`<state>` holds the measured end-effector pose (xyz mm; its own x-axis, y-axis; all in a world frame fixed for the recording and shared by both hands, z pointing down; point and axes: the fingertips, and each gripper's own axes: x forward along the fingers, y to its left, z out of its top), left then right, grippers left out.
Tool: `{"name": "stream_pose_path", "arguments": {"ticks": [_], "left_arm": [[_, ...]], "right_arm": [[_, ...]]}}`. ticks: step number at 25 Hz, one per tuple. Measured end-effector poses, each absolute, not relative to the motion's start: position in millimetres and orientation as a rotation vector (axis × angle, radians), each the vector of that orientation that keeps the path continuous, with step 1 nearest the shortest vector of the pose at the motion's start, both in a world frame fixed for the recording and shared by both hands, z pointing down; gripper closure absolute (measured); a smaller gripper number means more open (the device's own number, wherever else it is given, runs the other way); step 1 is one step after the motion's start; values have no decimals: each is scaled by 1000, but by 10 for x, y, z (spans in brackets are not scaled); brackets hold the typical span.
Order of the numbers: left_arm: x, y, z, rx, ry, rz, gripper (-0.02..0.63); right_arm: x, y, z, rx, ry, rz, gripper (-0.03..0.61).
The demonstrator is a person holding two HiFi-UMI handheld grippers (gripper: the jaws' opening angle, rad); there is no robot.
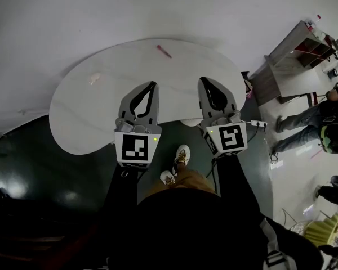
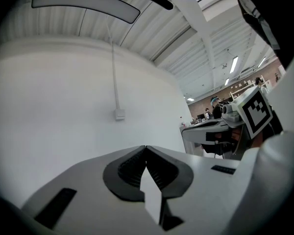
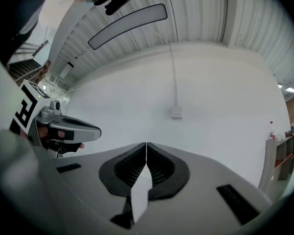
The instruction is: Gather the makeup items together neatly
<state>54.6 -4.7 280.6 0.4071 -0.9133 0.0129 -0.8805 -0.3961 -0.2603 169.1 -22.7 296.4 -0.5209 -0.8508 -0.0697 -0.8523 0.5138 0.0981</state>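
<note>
A slim pink stick (image 1: pixel 164 51), perhaps a lip pencil, lies near the counter's (image 1: pixel 79 122) far edge. The left gripper (image 1: pixel 152 84) and right gripper (image 1: pixel 203 80) hover with jaws pressed together, empty.

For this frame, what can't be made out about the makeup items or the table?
- Pink stick: head view, too small to identify.
- Pale item: head view, tiny, washed out against the white table.
- Table's near part: head view, covered by the left gripper and right gripper.
- Both gripper views: they face a wall over shut jaws; no table or items show.
</note>
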Motion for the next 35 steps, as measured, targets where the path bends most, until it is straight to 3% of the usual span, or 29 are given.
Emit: {"name": "stream_pose_path", "arguments": {"ticks": [18,35], "left_arm": [[1696,-1285,3030,-2538,1401,-227,597],[1960,-1560,3143,-2613,1327,-232,597]], "right_arm": [[2878,-1420,3181,-1707,2606,112,551],[3078,-1604,3673,-1876,2617,-40,546]]}}
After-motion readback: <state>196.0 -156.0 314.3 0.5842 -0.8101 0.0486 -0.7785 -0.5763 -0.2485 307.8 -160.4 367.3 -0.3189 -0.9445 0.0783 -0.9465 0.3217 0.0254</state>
